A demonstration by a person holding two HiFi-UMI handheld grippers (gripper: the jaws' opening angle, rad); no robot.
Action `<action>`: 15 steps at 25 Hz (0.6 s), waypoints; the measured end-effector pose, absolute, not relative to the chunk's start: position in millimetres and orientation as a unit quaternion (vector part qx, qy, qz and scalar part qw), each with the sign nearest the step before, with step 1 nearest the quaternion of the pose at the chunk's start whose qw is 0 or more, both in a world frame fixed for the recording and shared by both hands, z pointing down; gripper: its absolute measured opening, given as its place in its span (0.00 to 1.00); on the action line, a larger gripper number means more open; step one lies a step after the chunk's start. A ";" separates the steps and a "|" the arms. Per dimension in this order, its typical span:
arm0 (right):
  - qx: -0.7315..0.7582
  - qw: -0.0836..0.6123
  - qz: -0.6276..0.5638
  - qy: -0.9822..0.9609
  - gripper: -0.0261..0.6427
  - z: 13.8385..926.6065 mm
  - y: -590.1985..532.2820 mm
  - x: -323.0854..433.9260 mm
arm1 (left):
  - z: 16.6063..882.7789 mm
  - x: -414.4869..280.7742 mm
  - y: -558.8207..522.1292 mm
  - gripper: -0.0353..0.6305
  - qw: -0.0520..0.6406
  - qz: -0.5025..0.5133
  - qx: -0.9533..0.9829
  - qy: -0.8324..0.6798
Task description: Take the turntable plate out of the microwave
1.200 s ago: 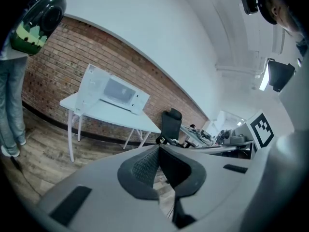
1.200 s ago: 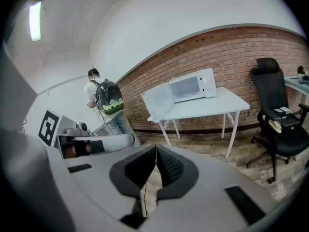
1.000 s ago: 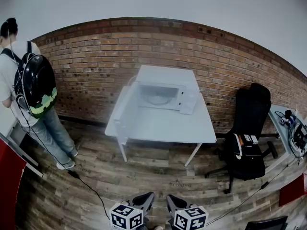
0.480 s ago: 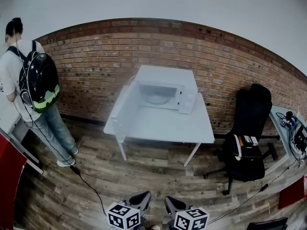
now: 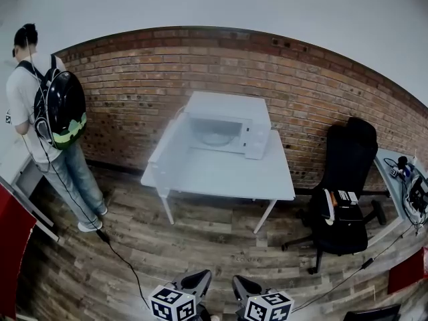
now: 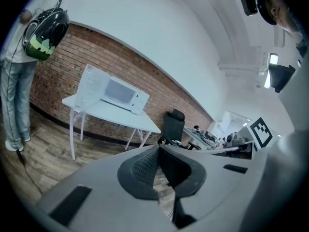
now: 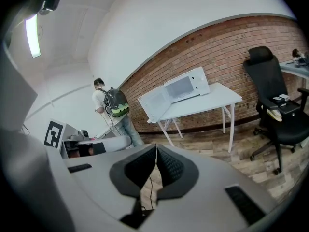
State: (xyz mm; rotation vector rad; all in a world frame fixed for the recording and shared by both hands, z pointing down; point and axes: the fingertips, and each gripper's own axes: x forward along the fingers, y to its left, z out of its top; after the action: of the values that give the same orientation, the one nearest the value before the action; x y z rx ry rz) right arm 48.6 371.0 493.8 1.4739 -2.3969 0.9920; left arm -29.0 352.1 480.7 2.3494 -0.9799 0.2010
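left gripper (image 6: 158, 151) and right gripper (image 7: 155, 151) pressed together, empty; turntable plate (image 5: 215, 138) inside the open microwave (image 5: 231, 107)

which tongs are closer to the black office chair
Right. The right tongs sit low in the head view, down-left of the black office chair; the left tongs are beside them, further left.

bright even light, fisheye-warped edges

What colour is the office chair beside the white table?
Black; the office chair shows best in the head view.
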 end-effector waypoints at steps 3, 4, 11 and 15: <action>0.487 0.084 0.332 -0.803 0.07 496.7 363.7 49.3 | 481.4 -25.3 344.4 0.07 0.290 0.075 0.881 -0.366; 0.485 0.085 0.332 -0.804 0.07 497.8 360.5 49.5 | 481.8 -24.5 340.8 0.07 0.290 0.075 0.881 -0.367; 0.505 0.086 0.299 -0.805 0.07 495.4 309.5 57.0 | 488.1 -26.2 290.3 0.07 0.289 0.067 0.881 -0.369; 0.512 0.080 0.294 -0.803 0.07 486.0 266.8 60.9 | 484.2 -29.2 247.3 0.07 0.288 0.066 0.881 -0.369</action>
State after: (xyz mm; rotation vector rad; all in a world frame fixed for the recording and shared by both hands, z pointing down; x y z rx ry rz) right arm 60.9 266.8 486.0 1.5326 -2.4013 0.8790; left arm -29.2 247.3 484.2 2.3533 -0.9867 0.1755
